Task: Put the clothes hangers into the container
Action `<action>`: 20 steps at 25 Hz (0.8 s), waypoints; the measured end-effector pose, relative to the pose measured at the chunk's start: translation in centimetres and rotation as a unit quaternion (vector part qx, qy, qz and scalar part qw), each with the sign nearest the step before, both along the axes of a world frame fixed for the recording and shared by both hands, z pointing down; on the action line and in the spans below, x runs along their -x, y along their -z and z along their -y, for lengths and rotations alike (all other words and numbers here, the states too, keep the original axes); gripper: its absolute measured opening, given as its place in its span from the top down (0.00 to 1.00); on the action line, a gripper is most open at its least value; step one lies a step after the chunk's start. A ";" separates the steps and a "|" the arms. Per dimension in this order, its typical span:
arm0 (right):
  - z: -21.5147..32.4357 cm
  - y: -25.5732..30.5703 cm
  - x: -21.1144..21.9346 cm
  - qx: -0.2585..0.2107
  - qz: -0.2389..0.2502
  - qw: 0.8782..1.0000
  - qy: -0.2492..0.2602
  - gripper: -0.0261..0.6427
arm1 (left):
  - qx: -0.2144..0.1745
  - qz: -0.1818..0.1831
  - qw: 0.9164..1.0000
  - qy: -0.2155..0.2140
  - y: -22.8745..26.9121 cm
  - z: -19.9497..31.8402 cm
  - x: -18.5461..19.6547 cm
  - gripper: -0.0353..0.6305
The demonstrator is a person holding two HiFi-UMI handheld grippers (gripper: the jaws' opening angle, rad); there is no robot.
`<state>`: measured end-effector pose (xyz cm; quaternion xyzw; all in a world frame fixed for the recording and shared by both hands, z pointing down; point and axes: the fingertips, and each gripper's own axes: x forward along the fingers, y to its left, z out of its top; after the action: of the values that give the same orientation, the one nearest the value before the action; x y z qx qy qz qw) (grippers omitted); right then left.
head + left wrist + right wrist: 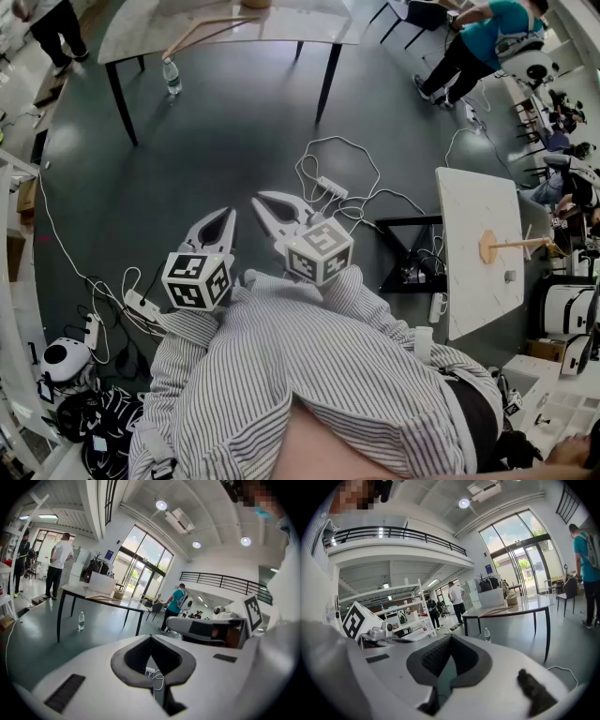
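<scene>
A wooden clothes hanger [202, 28] lies on the far grey table [141, 33], and another wooden hanger [511, 247] lies on the white table [469, 281] at the right. A white box [102, 582] and a small round basket [118, 594] stand on the far table. My left gripper [228, 215] and right gripper [259, 199] hang side by side in front of the person's striped shirt, high over the dark floor, far from both hangers. Both are shut with nothing between the jaws. The left gripper [151, 637] and right gripper [450, 637] point toward the far table.
A water bottle [172, 77] stands on the floor by the far table's leg. A power strip with white cables [333, 187] lies on the floor ahead. A person in a teal shirt [483, 33] bends at the back right. Shelving [401, 616] lines the left side.
</scene>
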<state>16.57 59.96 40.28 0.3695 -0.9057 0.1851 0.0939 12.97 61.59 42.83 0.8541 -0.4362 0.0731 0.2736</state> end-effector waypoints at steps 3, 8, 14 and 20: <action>-0.1 -0.2 -0.2 -0.002 -0.002 1.000 0.005 0.94 | -0.014 -0.001 1.000 -0.007 0.5 0.1 -1.0 0.93; -0.3 -0.5 -0.6 -0.001 0.001 1.000 0.012 0.94 | -0.012 0.005 1.000 0.005 0.3 0.4 -1.1 0.93; -0.6 -1.0 -1.0 0.011 0.015 1.000 0.021 0.94 | -0.011 0.024 1.000 0.015 -0.4 -0.1 -1.6 0.93; -0.6 -1.0 -2.4 0.035 0.066 0.997 -0.007 0.94 | -0.028 -0.004 0.998 0.061 0.6 0.7 -1.4 0.93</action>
<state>18.97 60.53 41.26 0.3590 -0.9005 0.2410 0.0458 14.37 60.87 42.19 0.8336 -0.4880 0.0408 0.2555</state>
